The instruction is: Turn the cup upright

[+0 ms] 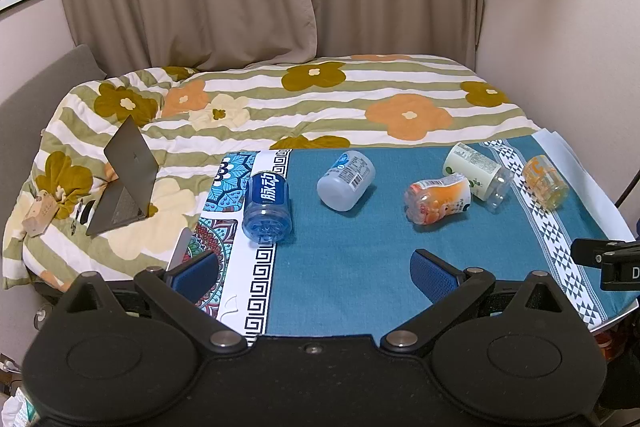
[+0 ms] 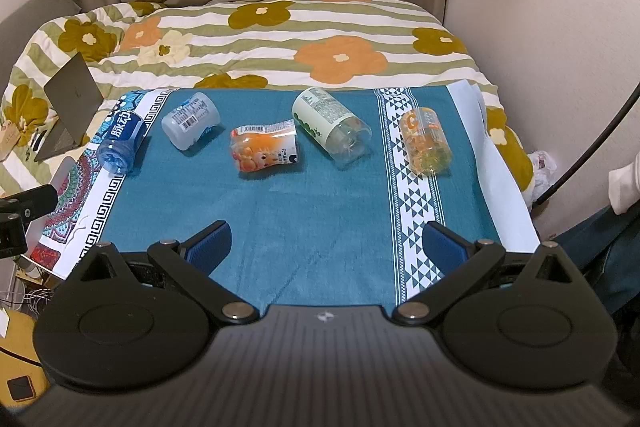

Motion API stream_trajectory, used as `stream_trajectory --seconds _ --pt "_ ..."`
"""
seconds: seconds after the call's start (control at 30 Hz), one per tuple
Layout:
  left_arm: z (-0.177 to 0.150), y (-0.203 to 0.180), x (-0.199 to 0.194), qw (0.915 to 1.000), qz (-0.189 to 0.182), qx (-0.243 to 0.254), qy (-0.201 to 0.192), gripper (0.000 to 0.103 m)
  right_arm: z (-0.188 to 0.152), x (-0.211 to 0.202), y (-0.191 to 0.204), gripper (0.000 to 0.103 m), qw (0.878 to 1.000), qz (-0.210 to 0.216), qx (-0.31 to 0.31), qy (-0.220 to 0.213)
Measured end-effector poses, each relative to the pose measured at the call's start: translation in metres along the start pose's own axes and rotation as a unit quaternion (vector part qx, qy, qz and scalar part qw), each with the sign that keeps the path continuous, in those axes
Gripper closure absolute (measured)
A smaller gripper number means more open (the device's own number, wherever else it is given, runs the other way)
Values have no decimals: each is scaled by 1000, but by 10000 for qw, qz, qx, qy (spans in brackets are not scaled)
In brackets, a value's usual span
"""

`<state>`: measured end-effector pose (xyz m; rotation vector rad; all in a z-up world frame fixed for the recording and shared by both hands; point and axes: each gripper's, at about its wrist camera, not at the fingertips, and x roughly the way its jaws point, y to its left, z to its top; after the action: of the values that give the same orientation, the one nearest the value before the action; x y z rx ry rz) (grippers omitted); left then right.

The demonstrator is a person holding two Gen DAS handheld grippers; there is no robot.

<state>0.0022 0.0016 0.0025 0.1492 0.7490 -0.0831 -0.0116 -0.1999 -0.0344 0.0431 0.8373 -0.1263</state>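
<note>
Both grippers sit nearest the lens, low over the near edge of the table: left gripper [image 1: 316,275] and right gripper [image 2: 326,247], each with blue pads spread wide and nothing held.

Five cut-bottle cups lie on their sides in a row across the far half of the teal patterned tablecloth [image 2: 320,211], none upright. From left: blue-labelled clear plastic cup [image 1: 267,207], on the white key-pattern border, long axis running near–far, closed base toward the grippers; frosted white cup with barcode label [image 1: 346,180]; orange cartoon-print cup [image 2: 264,147], axis roughly left–right; pale green-labelled clear cup [image 2: 330,123], axis diagonal, base near-right; yellow-orange clear cup [image 2: 426,141], on the triangle-pattern band.

Judgement: left gripper is nearer the blue cup, right gripper nearer the yellow-orange one. All cups are well apart from either gripper, with bare cloth between; nothing blocks the approach. Neighbouring cups are close enough to be nudged.

Beyond: floral striped quilt [image 1: 320,99], open grey laptop [image 1: 124,183].
</note>
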Motion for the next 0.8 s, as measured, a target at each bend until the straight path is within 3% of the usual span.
stream_trajectory --seconds 0.8 --pt "15 5 12 9999 -36 49 96 0 1 0 2 0 10000 23 1 13"
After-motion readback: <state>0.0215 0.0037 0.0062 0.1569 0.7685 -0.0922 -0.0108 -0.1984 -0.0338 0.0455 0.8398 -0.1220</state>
